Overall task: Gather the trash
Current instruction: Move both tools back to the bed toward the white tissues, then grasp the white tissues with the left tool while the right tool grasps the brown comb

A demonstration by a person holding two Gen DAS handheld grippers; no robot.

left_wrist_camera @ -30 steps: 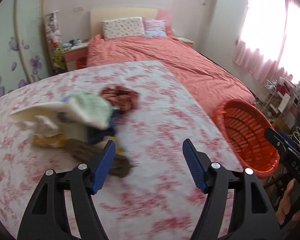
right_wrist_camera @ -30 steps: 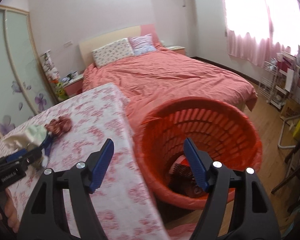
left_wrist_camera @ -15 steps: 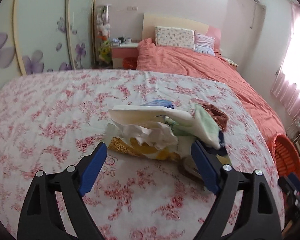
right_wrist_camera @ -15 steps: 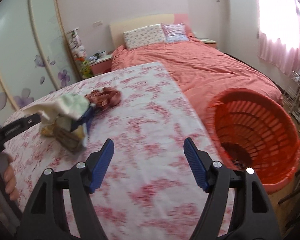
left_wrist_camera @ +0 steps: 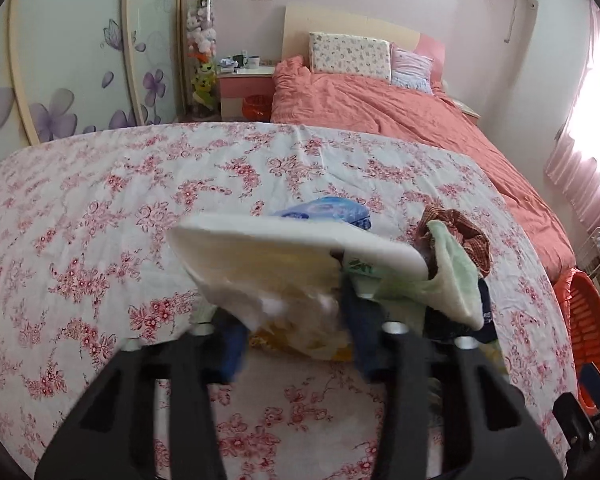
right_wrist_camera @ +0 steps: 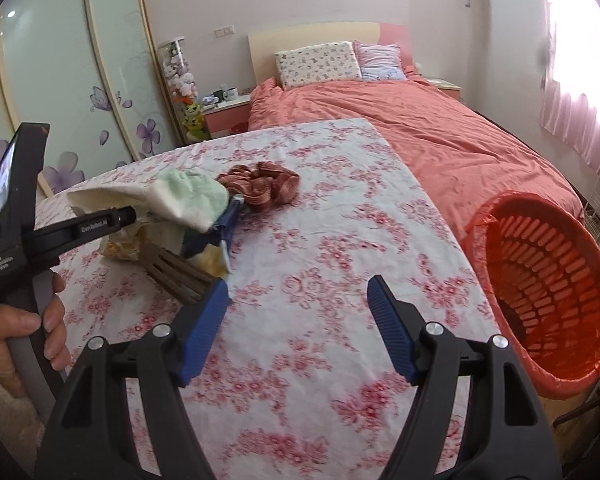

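Two tools are seen over a desk [right_wrist_camera: 340, 240] covered in a pink floral cloth. The left tool [left_wrist_camera: 296, 340] is pushed into a heap of trash [left_wrist_camera: 300, 264]; its blue pads are blurred and partly hidden behind crumpled white paper [left_wrist_camera: 284, 300], with that paper lying in the gap between them. Whether the paper is actually gripped cannot be told. In the heap, a pale cream sheet [left_wrist_camera: 260, 248] lies on top, a light green cloth [left_wrist_camera: 456, 272] hangs at its right side, a blue packet [left_wrist_camera: 328, 210] shows behind, and a reddish-brown crumpled piece [left_wrist_camera: 460, 228] sits at the far right.

The right tool [right_wrist_camera: 296, 320] is held above bare cloth near the desk's front, jaws spread wide and nothing between them. An orange slatted basket [right_wrist_camera: 540, 280] with a red liner is seen tilted just beyond the desk's right edge, well apart from the heap. A bed [right_wrist_camera: 440, 128] with a coral cover stands behind the desk.
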